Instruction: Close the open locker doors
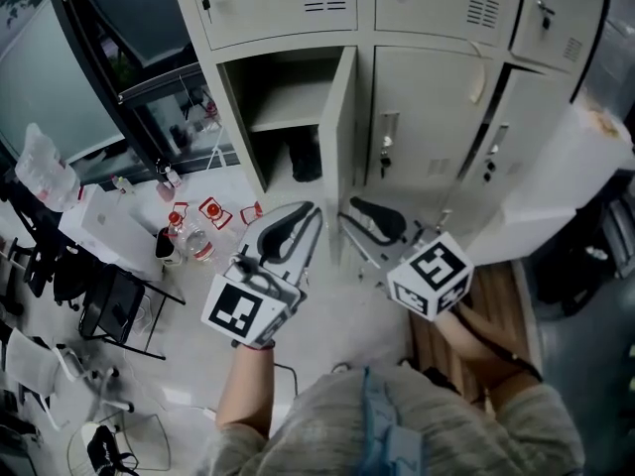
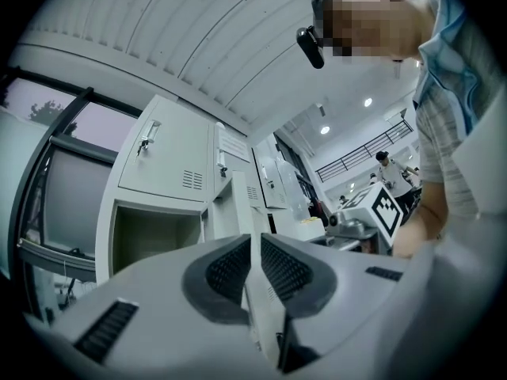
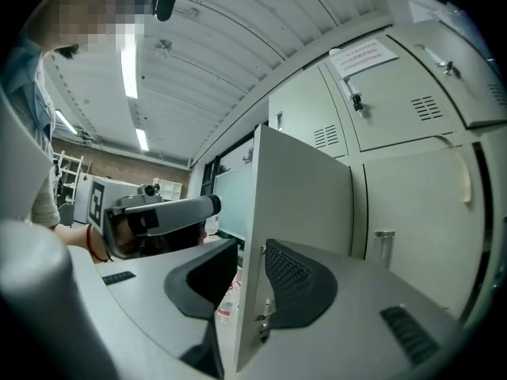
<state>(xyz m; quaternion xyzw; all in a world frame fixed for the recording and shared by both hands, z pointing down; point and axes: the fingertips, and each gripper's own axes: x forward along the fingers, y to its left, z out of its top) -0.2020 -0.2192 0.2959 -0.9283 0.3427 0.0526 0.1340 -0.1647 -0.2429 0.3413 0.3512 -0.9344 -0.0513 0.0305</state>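
Note:
The grey locker bank has one lower door (image 1: 339, 137) swung out edge-on toward me, beside its open compartment (image 1: 283, 97). My right gripper (image 1: 347, 209) is open, and in the right gripper view the door's free edge (image 3: 252, 212) with its latch stands between the two jaws (image 3: 249, 248). My left gripper (image 1: 314, 209) hovers just left of that door with its jaws drawn together on nothing. In the left gripper view the door (image 2: 240, 204) and open compartment (image 2: 154, 240) rise beyond its tips (image 2: 252, 242).
Closed locker doors (image 1: 427, 117) fill the row to the right, and a pale panel (image 1: 571, 172) slants out at far right. Bottles (image 1: 193, 238) and red items lie on the floor at left, near a white box (image 1: 99, 221) and a black chair (image 1: 114, 310).

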